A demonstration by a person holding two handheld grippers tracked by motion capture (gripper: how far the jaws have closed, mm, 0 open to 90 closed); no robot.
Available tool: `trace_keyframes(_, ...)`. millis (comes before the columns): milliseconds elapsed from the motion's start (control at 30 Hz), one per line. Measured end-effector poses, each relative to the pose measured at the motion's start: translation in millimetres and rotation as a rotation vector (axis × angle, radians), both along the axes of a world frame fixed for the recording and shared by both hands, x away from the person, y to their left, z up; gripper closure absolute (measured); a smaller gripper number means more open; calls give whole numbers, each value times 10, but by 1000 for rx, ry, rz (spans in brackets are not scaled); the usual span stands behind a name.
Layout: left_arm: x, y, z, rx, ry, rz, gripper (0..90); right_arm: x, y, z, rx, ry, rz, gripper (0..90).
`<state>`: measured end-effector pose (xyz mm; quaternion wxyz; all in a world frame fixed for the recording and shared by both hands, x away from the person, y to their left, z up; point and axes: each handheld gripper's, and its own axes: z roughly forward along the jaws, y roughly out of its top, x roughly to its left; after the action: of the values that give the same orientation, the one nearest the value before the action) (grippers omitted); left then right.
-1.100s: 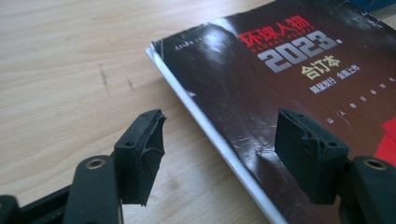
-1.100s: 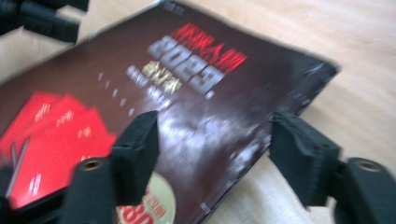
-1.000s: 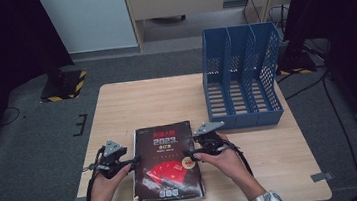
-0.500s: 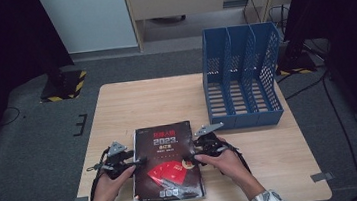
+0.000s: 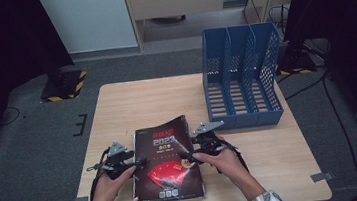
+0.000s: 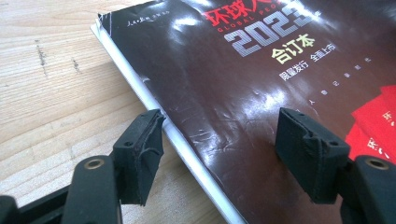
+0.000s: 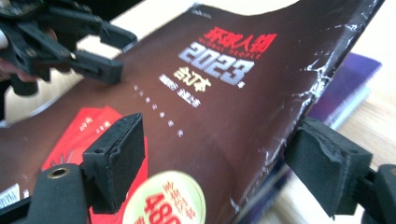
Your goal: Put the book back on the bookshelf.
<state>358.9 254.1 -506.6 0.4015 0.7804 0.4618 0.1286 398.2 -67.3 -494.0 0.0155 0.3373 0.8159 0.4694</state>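
Compared with a second ago, the right gripper [image 5: 188,155] sits slightly further onto the book [image 5: 165,164] and its jaws have just been opening; they straddle the lifted right edge without pressing. Left gripper [image 5: 140,161] stands apart over the spine edge, gripping nothing. Risk: the glossy, creased cover bends and slips free, or only top pages lift. Book lies near the wooden table's [image 5: 141,99] front edge; the blue slotted rack [image 5: 242,78] stands well apart.

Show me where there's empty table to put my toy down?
The far-left stretch of the wooden table, beyond the dark magazine and left of the blue file rack, is bare. So is the near-right corner below the rack. The near middle is crowded: the magazine with the left gripper and right gripper.
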Motion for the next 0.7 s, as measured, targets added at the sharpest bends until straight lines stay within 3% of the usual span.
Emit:
trace_keyframes(167, 3, -13, -5, 5, -4, 0, 302, 52, 75, 4, 23, 25, 3, 242)
trace_keyframes(233, 5, -11, -9, 1, -4, 1, 299, 86, 91, 35, 47, 30, 3, 318)
trace_keyframes(367, 9, -9, -16, -5, -4, 3, 297, 119, 126, 93, 71, 42, 21, 348)
trace_keyframes(467, 12, -12, -19, -5, -7, 8, 291, 134, 222, 127, 41, 64, 41, 352)
trace_keyframes(600, 12, -12, -20, -3, -9, 7, 289, 152, 415, 153, -52, 57, 68, 372)
trace_keyframes(700, 14, -15, -21, 0, -13, 4, 285, 192, 553, 103, -93, 91, 71, 399)
